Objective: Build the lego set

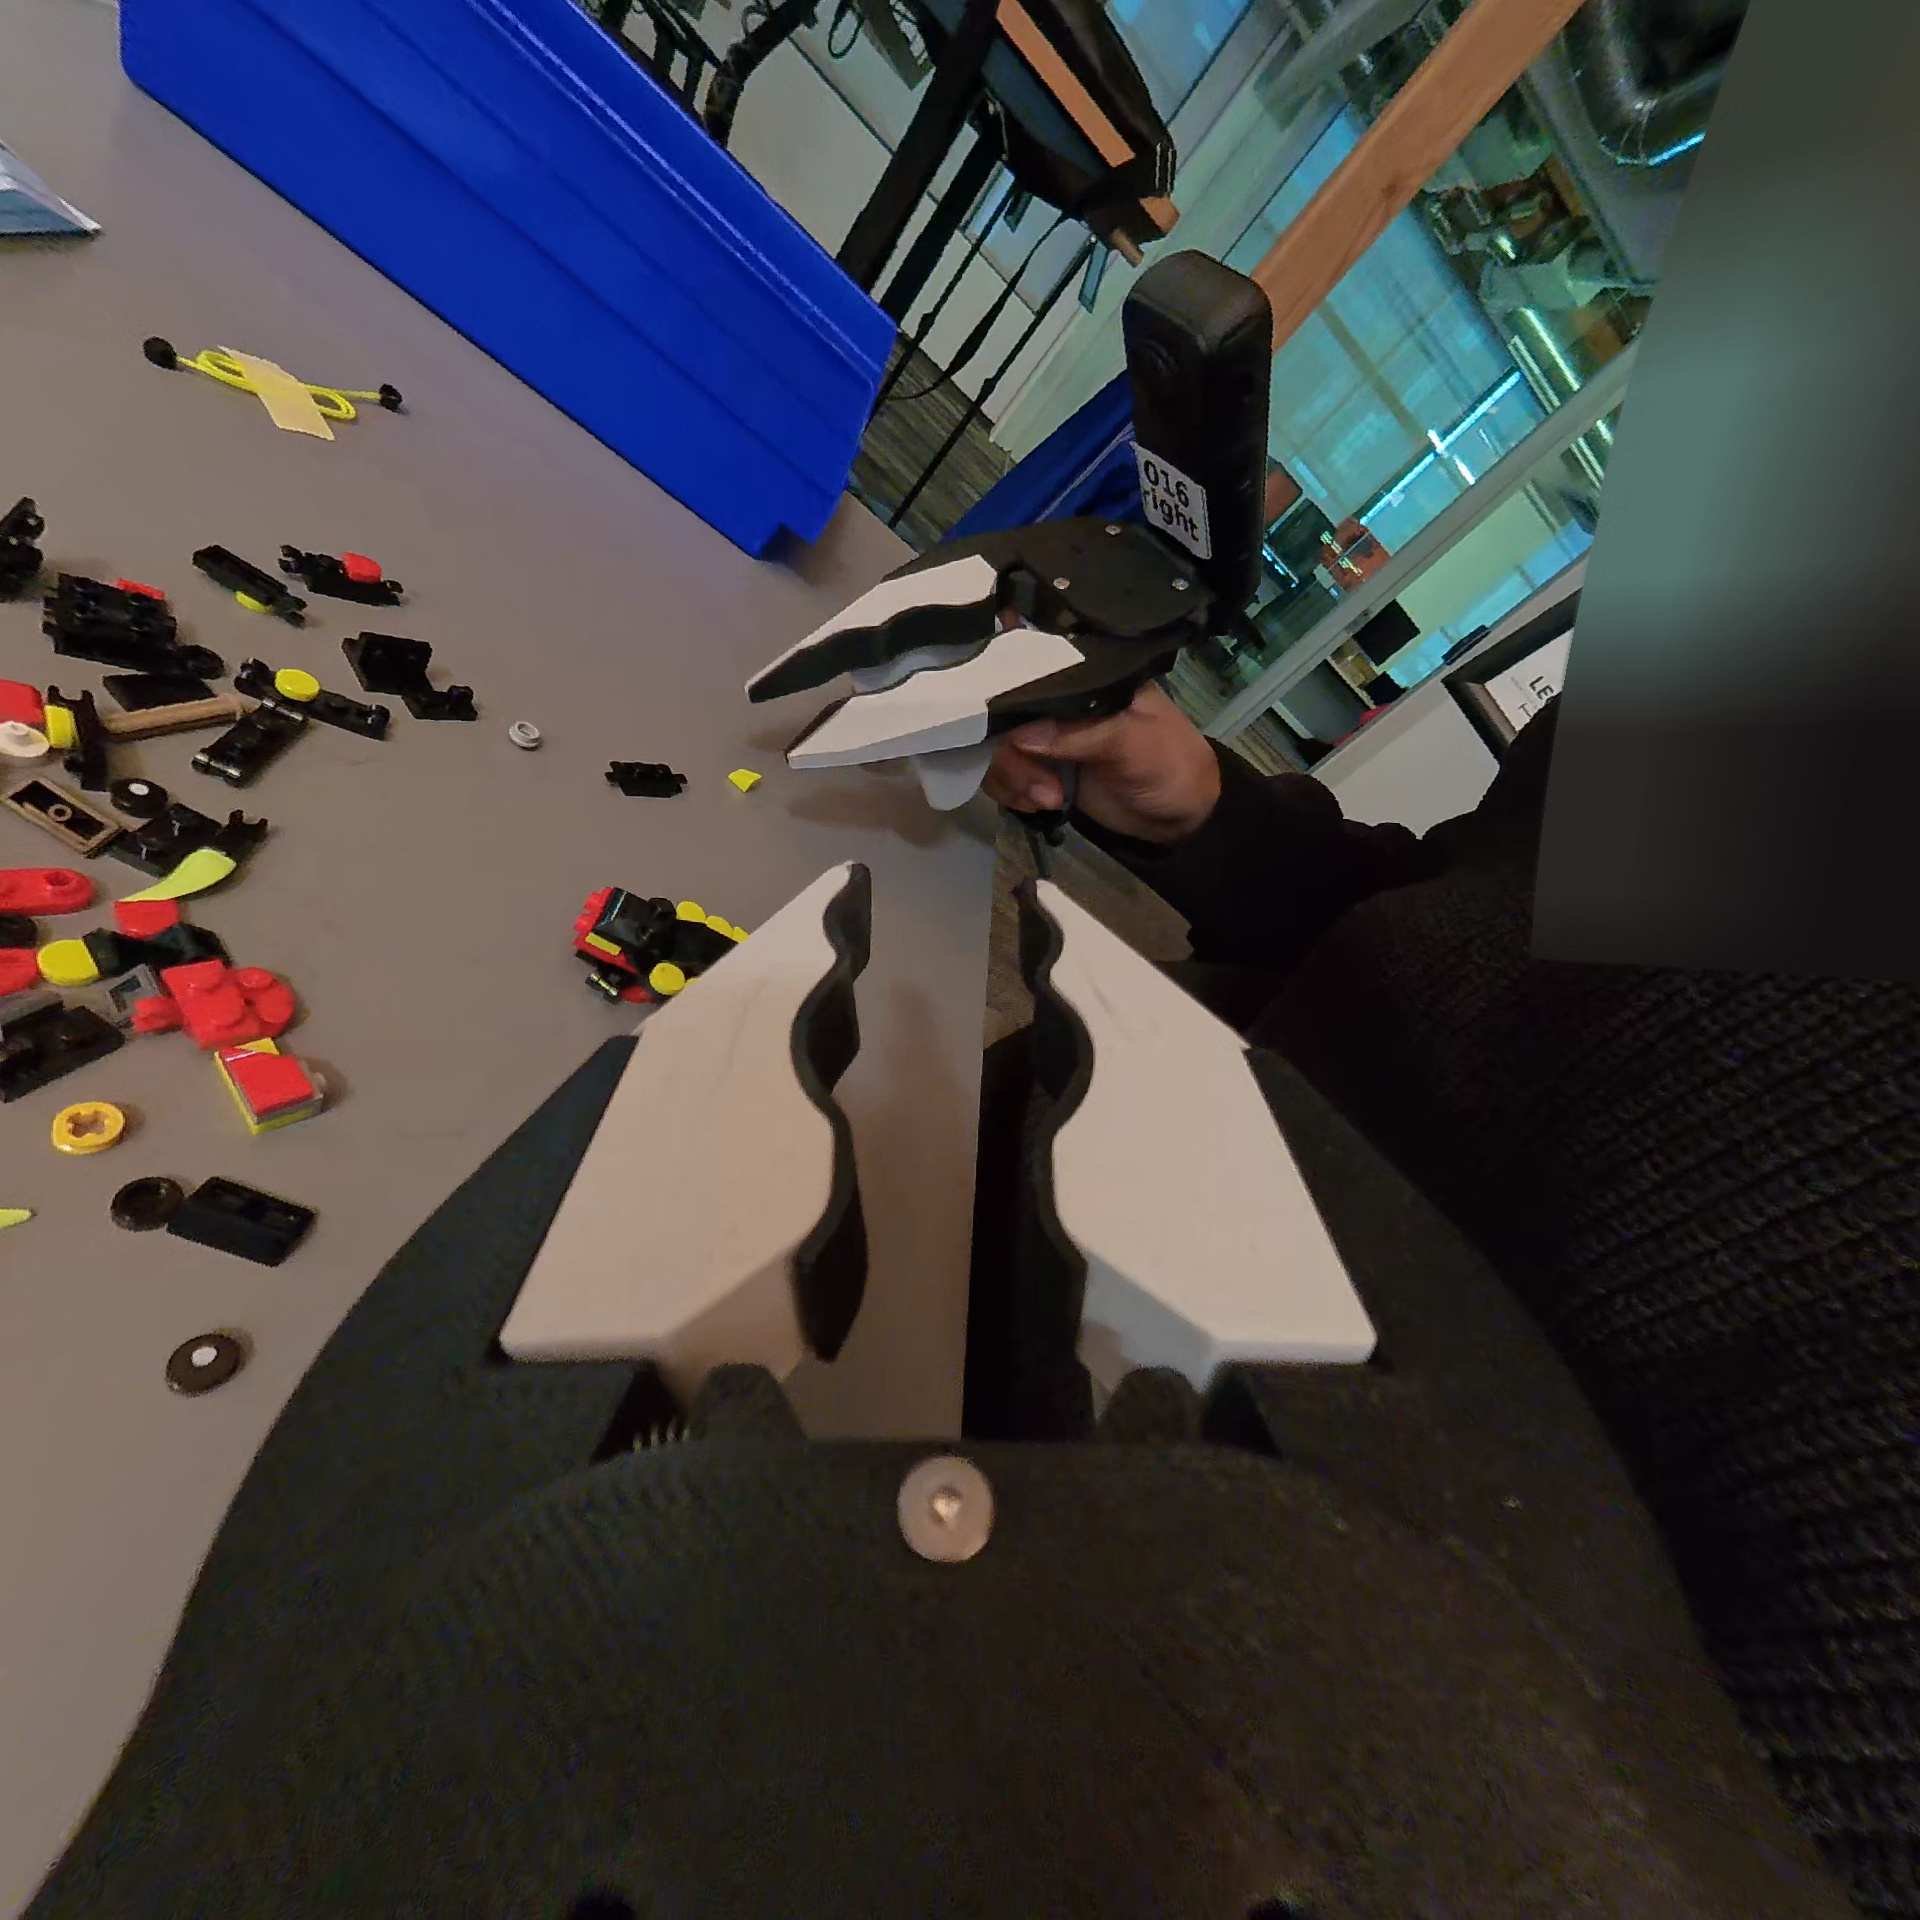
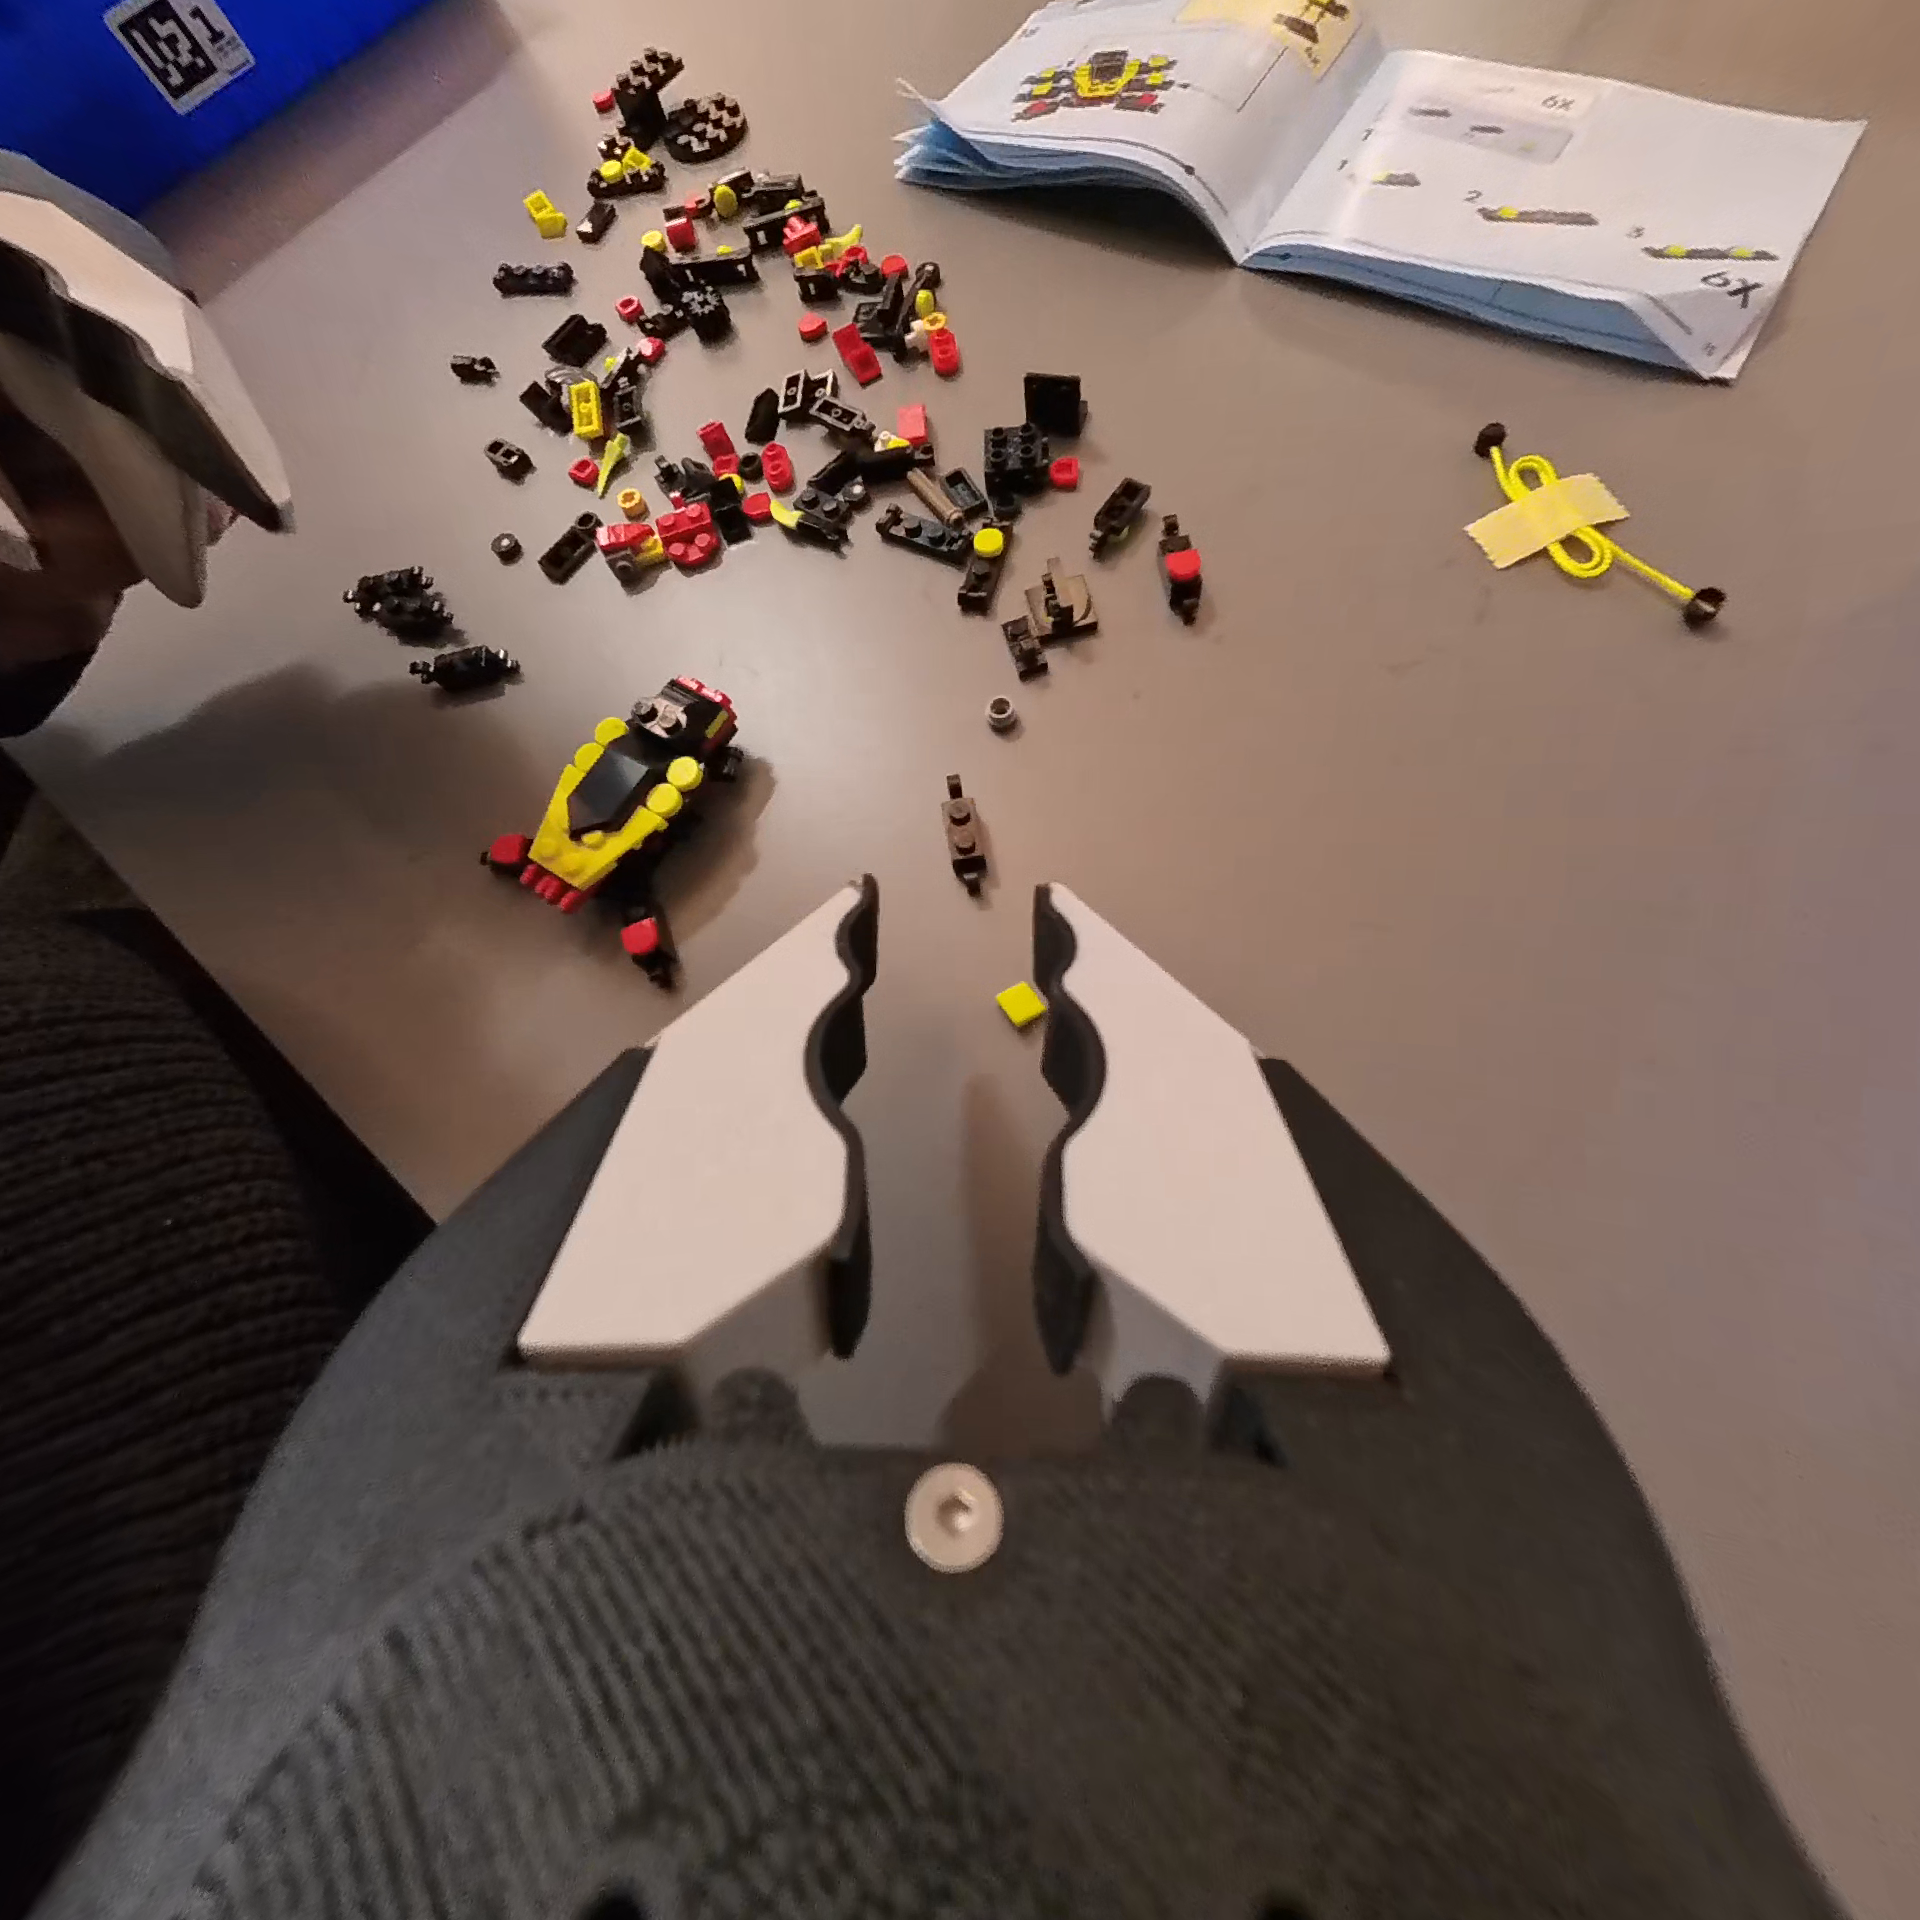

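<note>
grey table [image 2: 1455, 831]: one booklet [image 2: 1403, 187], two bare claws.

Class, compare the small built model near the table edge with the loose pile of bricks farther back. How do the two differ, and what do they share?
The built model is one joined piece; the brick pile is many separate parts. The model stands alone near the table edge, close to the open right gripper; the pile is spread farther back, toward the open booklet. The model has a clear pointed shape; the pile has none. Both are black, yellow and red, and rest on the grey table.
</note>
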`<move>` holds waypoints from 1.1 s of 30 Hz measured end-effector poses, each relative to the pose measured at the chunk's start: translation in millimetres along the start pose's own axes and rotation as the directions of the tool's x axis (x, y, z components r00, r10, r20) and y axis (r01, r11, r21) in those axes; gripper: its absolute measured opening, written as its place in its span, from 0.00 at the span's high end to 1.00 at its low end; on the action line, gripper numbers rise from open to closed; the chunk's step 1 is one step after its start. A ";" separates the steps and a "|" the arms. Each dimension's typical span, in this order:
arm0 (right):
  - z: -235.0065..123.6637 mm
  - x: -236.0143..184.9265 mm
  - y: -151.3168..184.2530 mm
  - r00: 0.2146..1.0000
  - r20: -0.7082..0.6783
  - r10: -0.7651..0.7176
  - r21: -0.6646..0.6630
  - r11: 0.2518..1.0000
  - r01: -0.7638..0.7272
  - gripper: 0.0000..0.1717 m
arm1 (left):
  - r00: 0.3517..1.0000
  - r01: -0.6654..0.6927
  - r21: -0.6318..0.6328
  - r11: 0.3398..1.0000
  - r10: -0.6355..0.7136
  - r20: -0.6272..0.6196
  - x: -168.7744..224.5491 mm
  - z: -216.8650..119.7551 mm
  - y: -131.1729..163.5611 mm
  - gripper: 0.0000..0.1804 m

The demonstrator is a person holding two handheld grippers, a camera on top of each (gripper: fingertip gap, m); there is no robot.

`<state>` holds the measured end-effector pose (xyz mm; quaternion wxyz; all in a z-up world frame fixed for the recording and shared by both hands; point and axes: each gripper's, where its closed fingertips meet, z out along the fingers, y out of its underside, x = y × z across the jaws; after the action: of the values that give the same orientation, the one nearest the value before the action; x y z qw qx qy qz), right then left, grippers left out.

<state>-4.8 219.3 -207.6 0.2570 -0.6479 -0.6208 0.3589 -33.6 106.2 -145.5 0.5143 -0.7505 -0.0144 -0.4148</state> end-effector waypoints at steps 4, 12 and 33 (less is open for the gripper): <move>0.2 -0.9 0.1 1.000 0.011 0.009 0.002 1.000 -0.009 0.84 | 1.000 -0.003 -0.004 1.000 0.003 0.003 -0.5 0.4 0.7 0.86; 0.3 -0.2 0.6 0.999 0.022 0.032 0.003 0.999 -0.032 0.86 | 1.000 -0.004 -0.007 1.000 0.004 0.005 -1.2 0.7 1.5 0.86; -0.3 2.7 -1.2 0.998 0.018 0.059 0.014 0.998 -0.059 0.90 | 1.000 -0.004 -0.013 1.000 0.004 0.005 -1.3 1.4 2.6 0.86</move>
<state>-5.4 222.1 -206.8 0.2455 -0.6607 -0.6010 0.3767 -32.5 106.6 -148.5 0.5102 -0.7547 -0.0115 -0.4122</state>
